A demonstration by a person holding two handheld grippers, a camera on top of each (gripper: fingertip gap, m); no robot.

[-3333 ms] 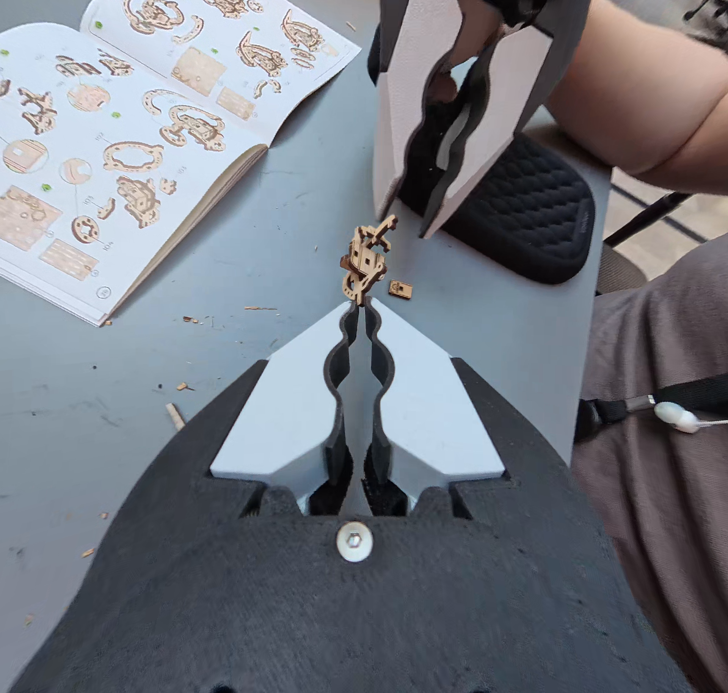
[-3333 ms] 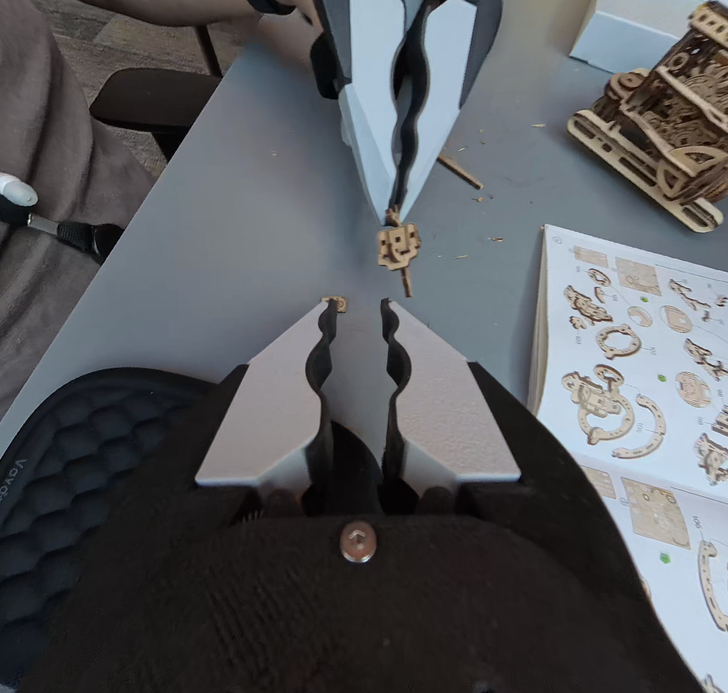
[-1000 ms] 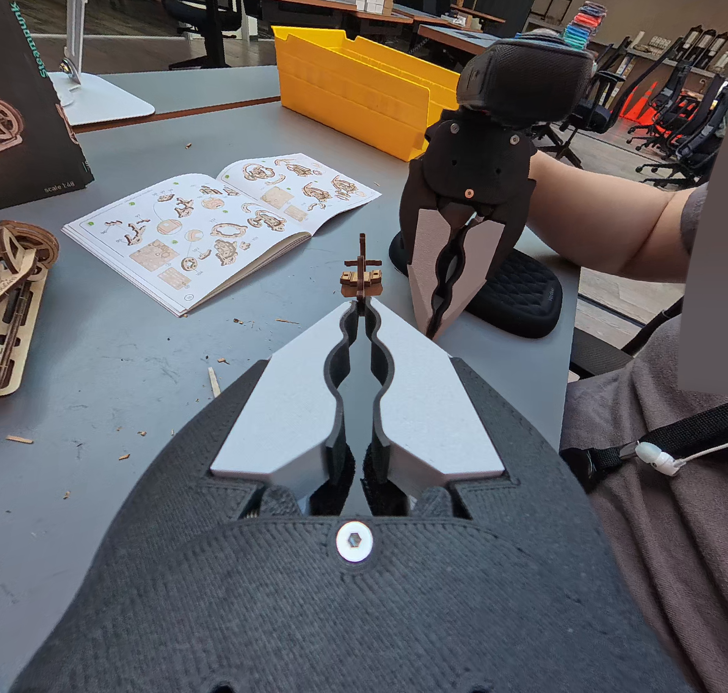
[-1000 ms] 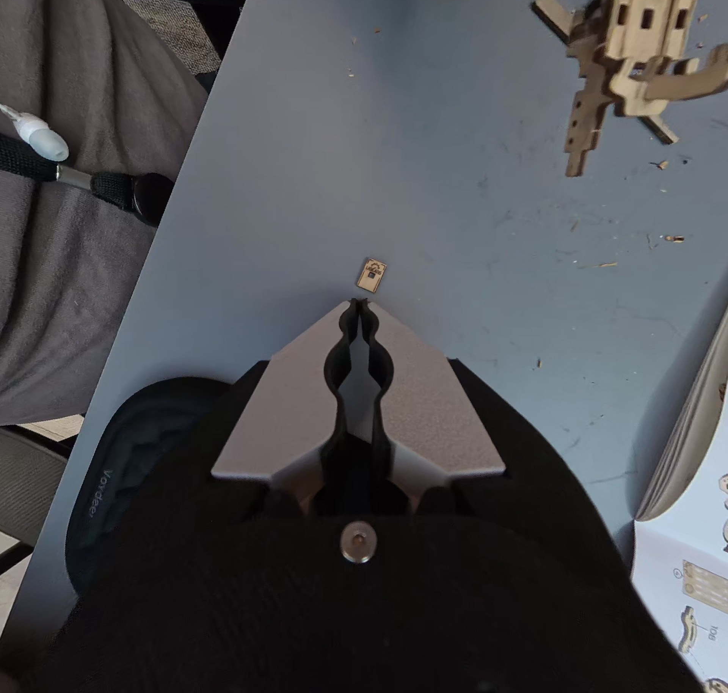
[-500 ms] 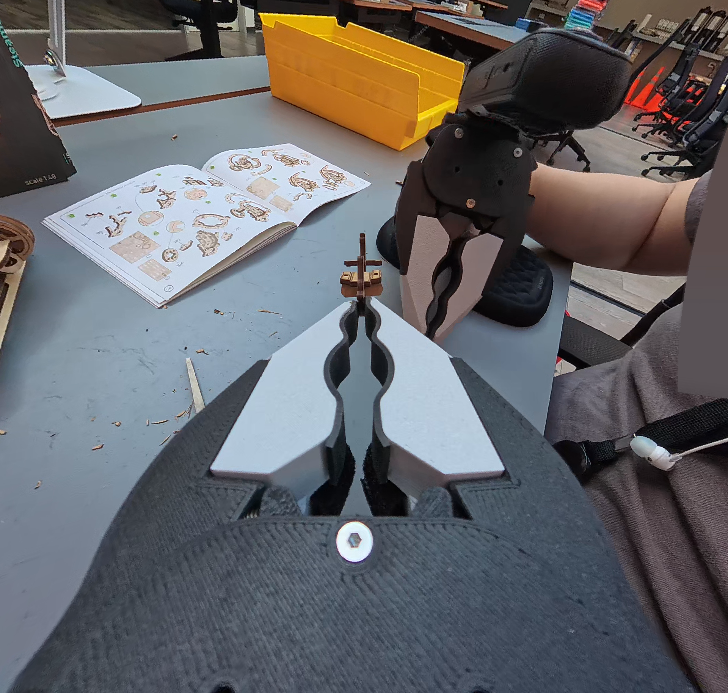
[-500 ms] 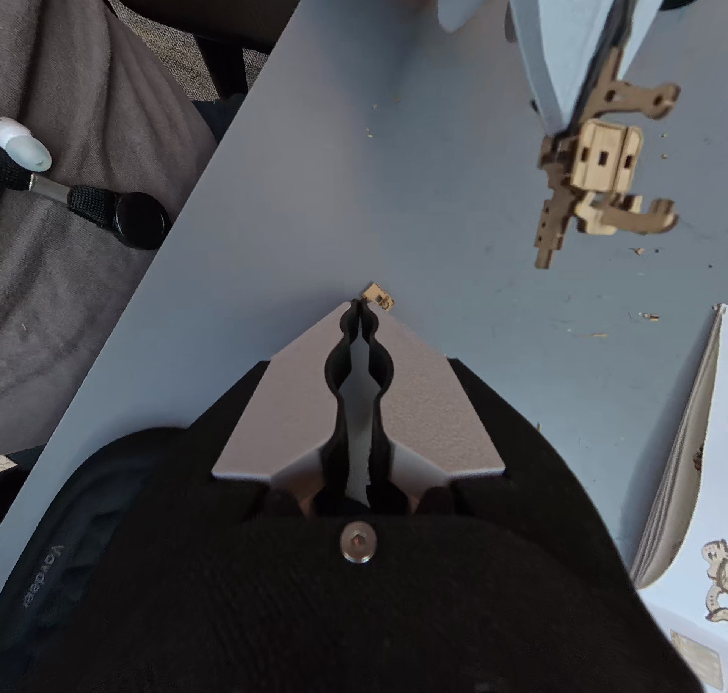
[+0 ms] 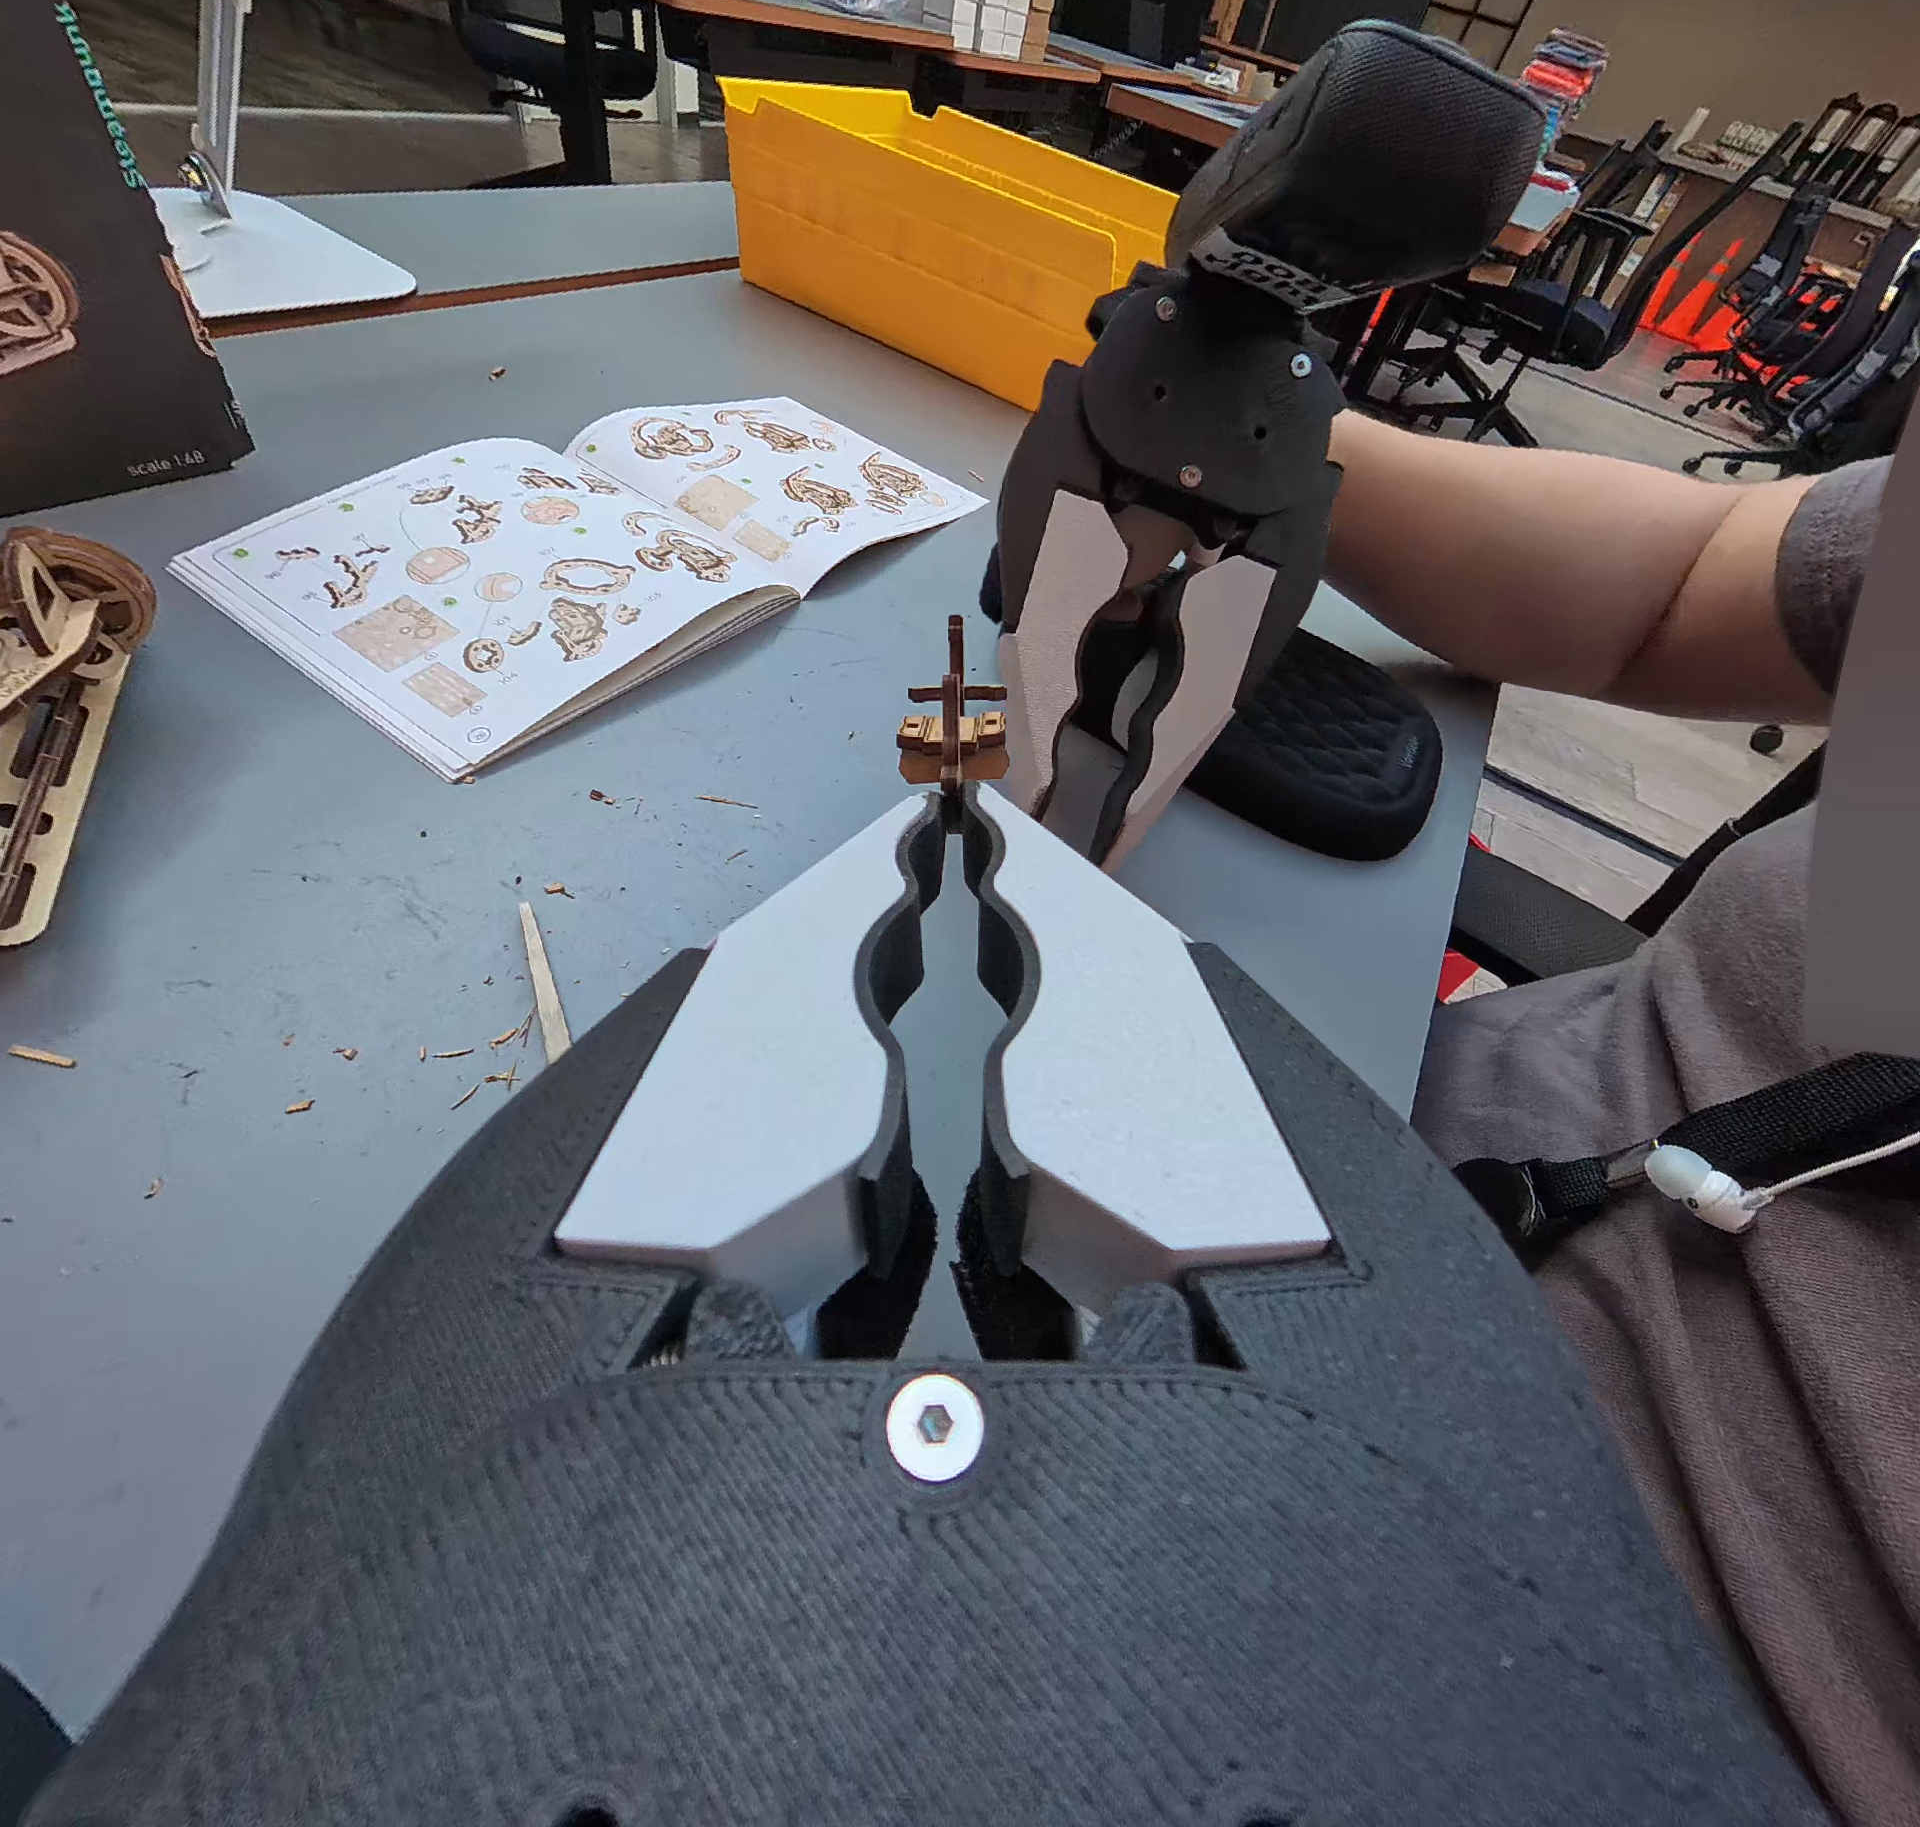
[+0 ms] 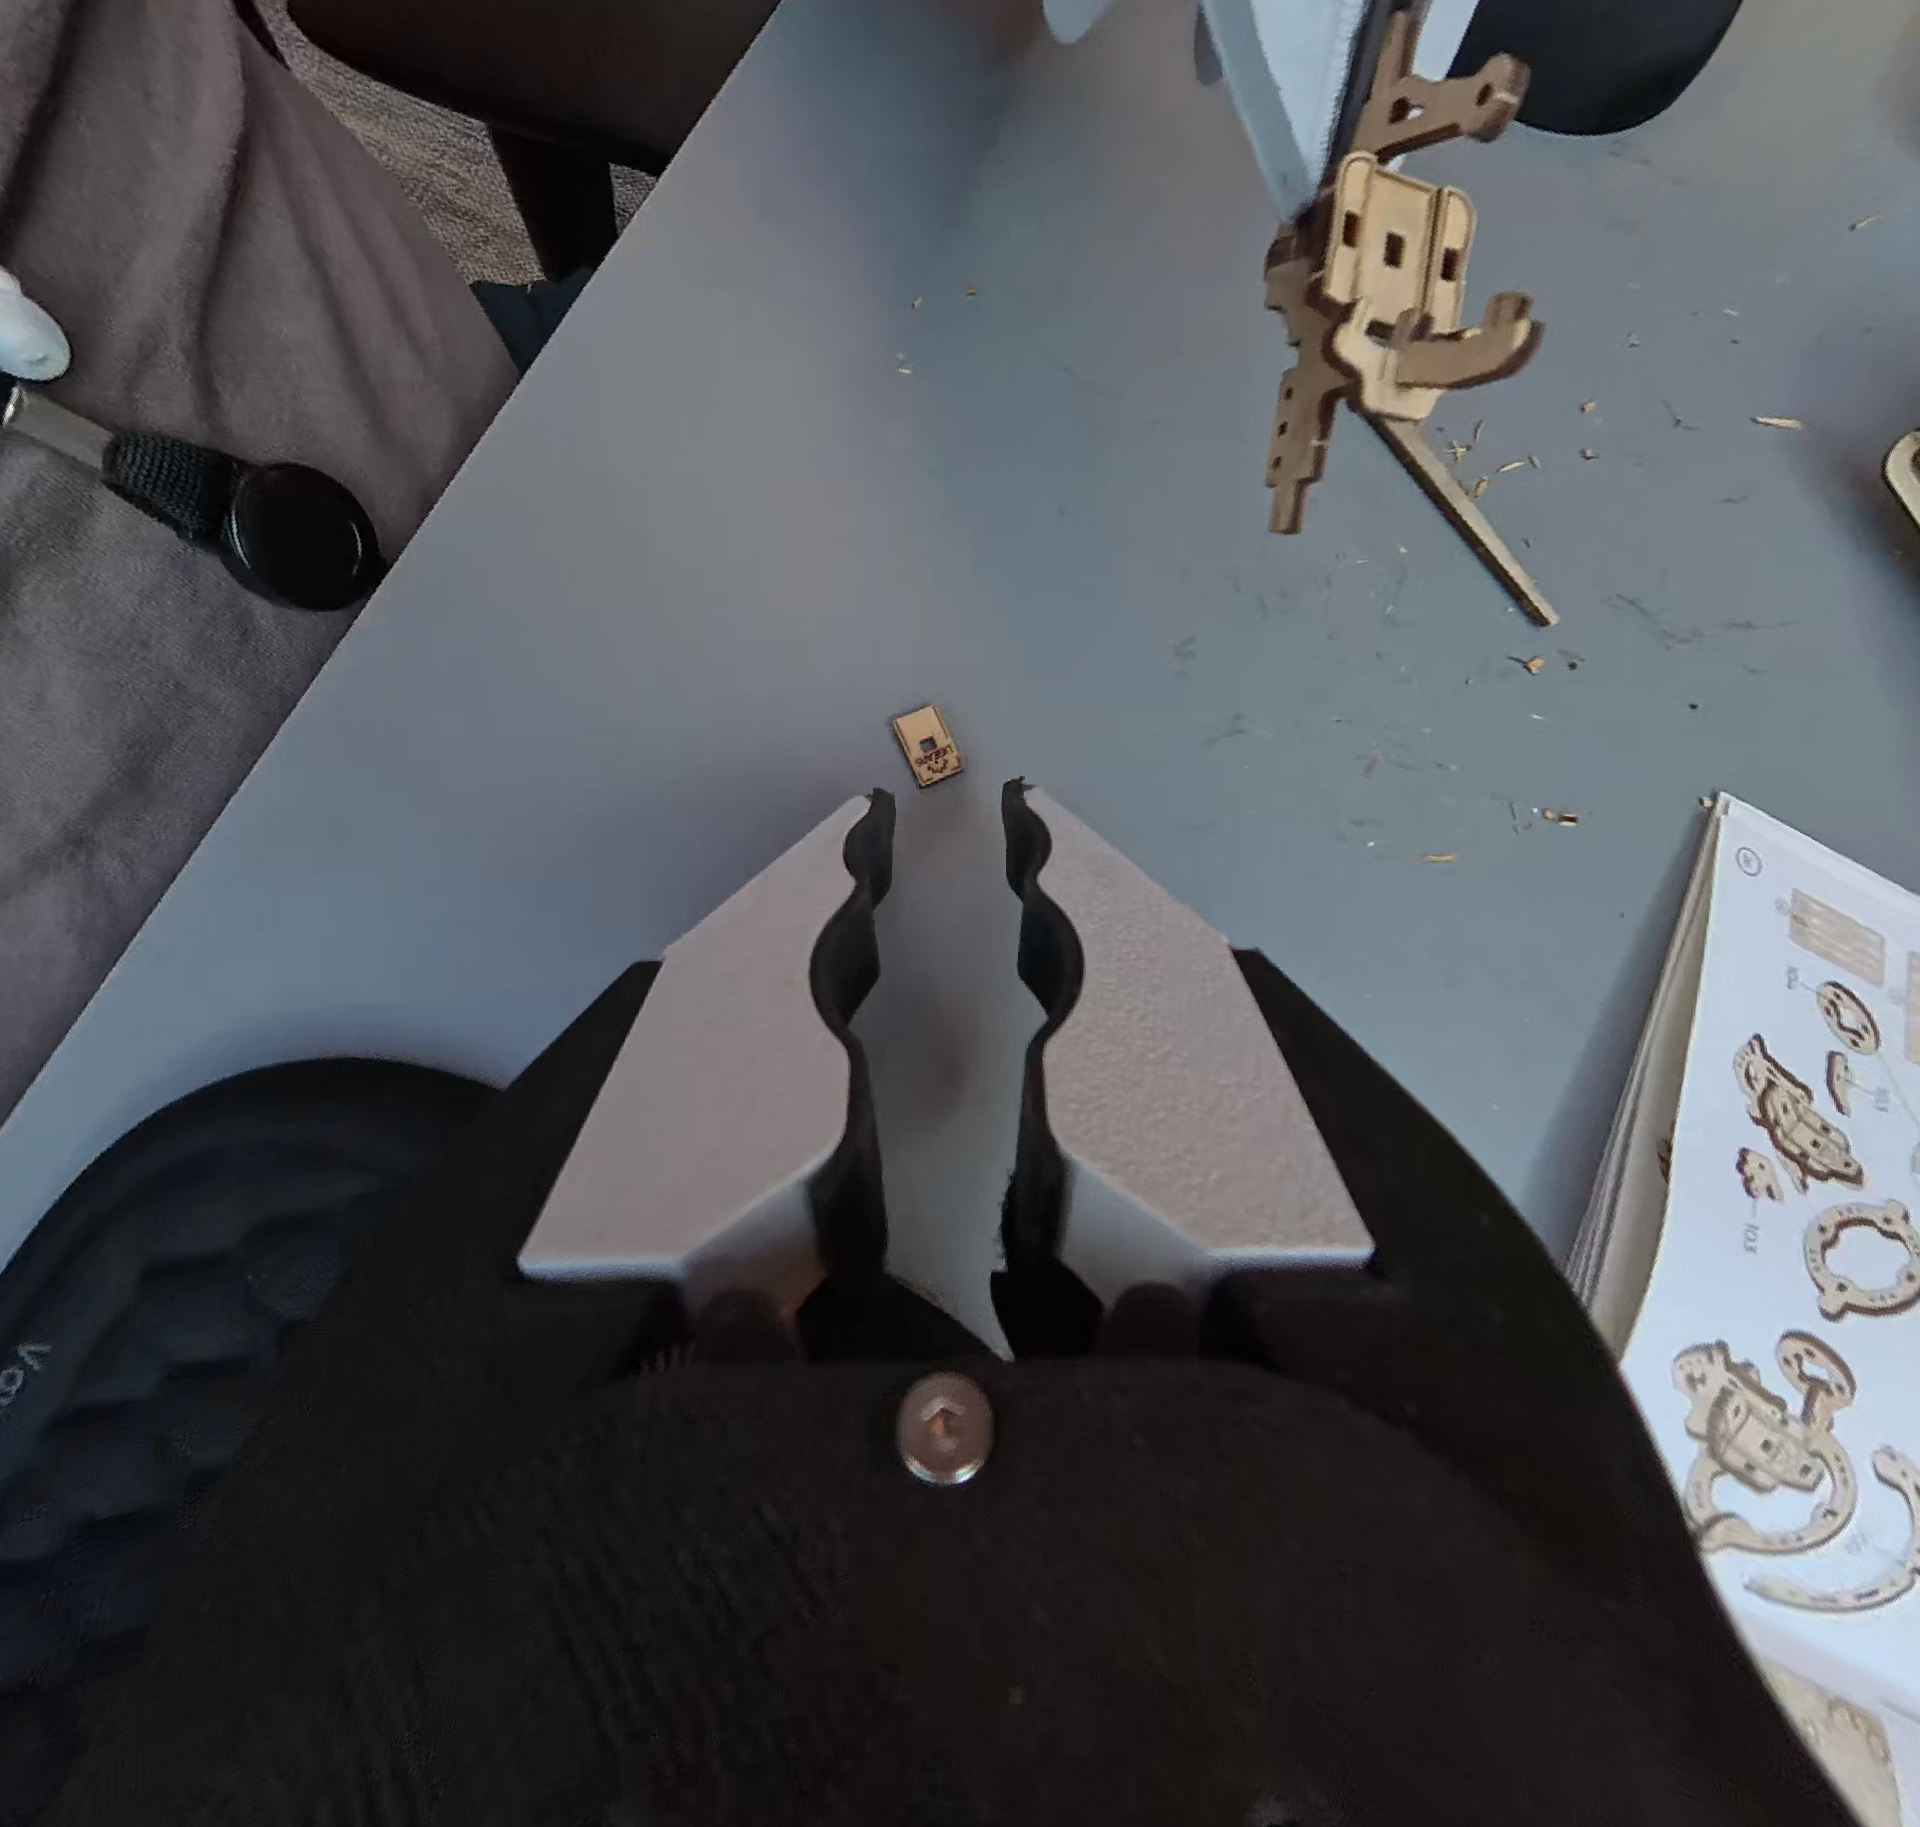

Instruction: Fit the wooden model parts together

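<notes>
1. The left gripper (image 7: 948,809) is clamped on the stem of a small wooden sub-assembly (image 7: 951,728), held upright above the grey table (image 7: 312,894)
2. The right gripper (image 8: 943,803) has its jaws parted and holds nothing; it hangs tips-down just beside that sub-assembly, on its right
3. A tiny flat wooden piece (image 8: 928,747) lies on the table below and right of the sub-assembly, just beyond the right gripper's tips and clear of both
4. A black wrist pad (image 7: 1320,769) lies right of the sub-assembly, behind the right gripper
5. An open instruction booklet (image 7: 582,572) lies left and beyond, a wooden stick (image 7: 543,977) and splinters nearer left, a part-built wooden model (image 7: 52,717) far left
6. A yellow bin (image 7: 935,239) stands well beyond
</notes>
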